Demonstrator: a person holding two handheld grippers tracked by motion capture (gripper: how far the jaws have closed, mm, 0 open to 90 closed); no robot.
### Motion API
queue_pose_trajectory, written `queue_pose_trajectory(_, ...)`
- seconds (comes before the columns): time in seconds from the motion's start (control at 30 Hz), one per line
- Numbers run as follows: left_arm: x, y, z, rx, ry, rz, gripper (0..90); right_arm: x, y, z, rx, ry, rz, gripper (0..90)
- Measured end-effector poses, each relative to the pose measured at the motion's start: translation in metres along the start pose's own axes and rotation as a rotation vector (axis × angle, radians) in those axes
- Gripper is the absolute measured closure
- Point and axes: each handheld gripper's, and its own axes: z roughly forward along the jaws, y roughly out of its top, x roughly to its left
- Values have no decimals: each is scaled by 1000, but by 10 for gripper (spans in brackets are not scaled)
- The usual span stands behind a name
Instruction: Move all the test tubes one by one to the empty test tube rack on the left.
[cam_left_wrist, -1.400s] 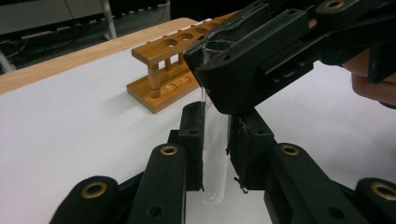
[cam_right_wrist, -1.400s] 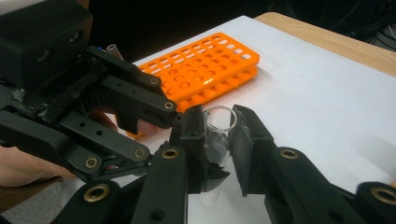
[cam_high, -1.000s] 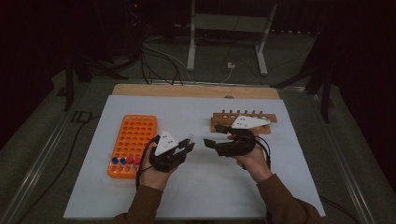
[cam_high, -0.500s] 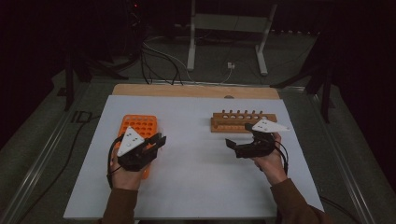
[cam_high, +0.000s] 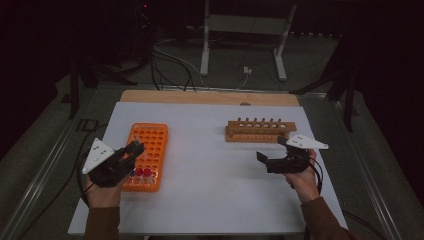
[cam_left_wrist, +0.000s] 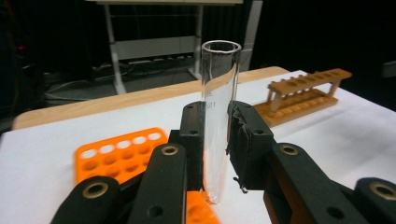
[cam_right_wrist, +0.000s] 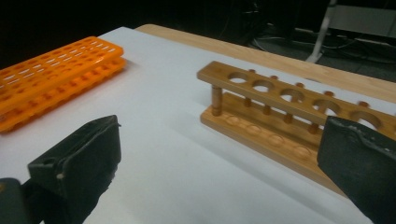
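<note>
High view: the left tool hovers beside the orange rack, at nine o'clock on the table. Left gripper view: it pinches a glass tube upright, not yet racked. Right gripper view: the right tool has just spread wide, with nothing between its jaws, near the bare wooden rack.

orange rack, brown wooden rack, clear tube

We're in a lab setup: a white-topped table carrying an orange tube rack and a wooden test-tube rack, a glass test tube up close, with cables and a metal stand in darkness behind.
</note>
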Motion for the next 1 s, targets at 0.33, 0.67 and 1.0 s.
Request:
queue_pose_trajectory(0.33, 19, -11, -30, -11, 73, -24, 762, -13, -12, -14, -11, -34, 26, 0)
queue_pose_trajectory(0.67, 28, -32, -43, 3, 126, -30, 762, -19, -20, -21, -16, -60, 50, 0)
queue_pose_trajectory(1.0, 31, -47, -49, 12, 122, -52, 762, -21, -27, -27, -25, -70, 64, 0)
